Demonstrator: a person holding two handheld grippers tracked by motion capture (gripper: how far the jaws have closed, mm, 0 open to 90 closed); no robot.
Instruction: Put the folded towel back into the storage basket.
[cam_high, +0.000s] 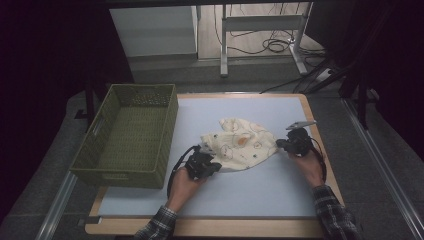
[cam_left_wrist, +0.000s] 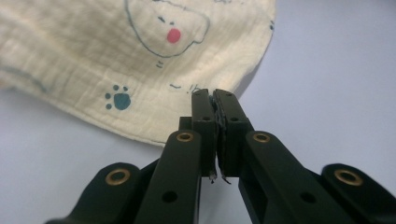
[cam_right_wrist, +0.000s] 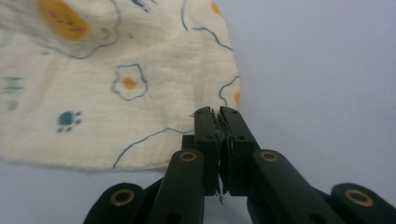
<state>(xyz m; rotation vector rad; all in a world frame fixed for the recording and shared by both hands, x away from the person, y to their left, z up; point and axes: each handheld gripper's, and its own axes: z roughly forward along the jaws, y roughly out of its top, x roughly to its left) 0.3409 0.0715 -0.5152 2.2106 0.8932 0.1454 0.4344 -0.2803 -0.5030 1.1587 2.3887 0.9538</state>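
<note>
Cloth (cam_high: 240, 142) printed with eggs, paw prints, no legible writing; left gripper (cam_left_wrist: 213, 100) and right gripper (cam_right_wrist: 215, 114) jaws together at its hem.

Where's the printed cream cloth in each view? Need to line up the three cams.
High view: the cream cloth lies crumpled mid-table on the pale mat, between the two tools, right of the green basket.
Left gripper view: it covers the upper left, its hem reaching the shut jaws.
Right gripper view: upper left and centre, its edge at the shut jaws.
Shared landmark: the pale mat under the cloth.
</note>
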